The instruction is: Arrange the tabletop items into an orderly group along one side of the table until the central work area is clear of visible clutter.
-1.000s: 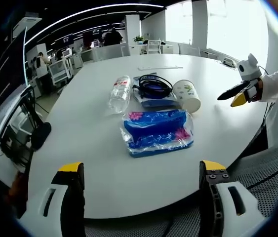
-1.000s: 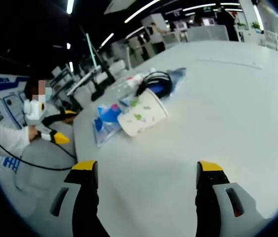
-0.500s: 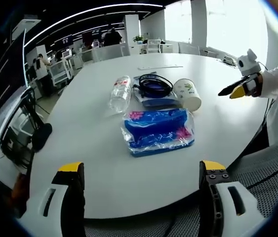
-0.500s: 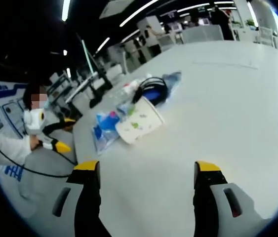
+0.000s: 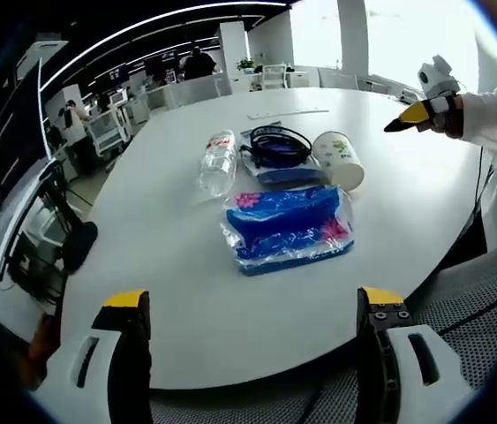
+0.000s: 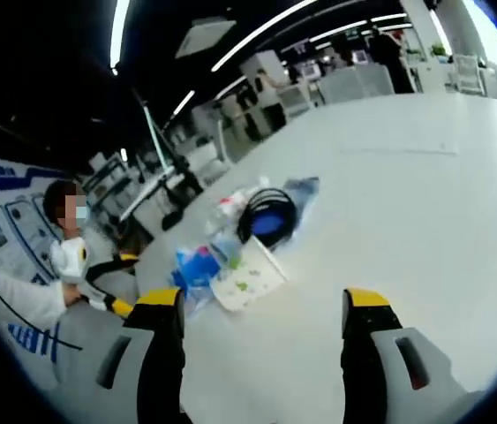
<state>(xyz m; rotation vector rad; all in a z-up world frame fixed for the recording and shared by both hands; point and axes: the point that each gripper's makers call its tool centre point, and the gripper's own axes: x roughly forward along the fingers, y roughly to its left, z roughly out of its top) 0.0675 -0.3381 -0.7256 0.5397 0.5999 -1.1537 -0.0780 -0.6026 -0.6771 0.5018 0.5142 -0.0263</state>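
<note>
While both grippers, left [image 5: 246, 305] and right [image 6: 259, 302], hang empty with jaws spread, the clutter sits mid-table [image 5: 169, 265]: bottle [image 5: 217, 162], cable [image 5: 276, 145] and tipped cup [image 5: 337, 160] just behind the blue packet [image 5: 288, 228]. A careless nudge would likely roll the cup or bottle away.

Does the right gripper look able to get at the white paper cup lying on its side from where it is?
Probably yes. The right gripper is open, and only bare white table lies between it and the white paper cup, whose near side faces it unblocked.
</note>
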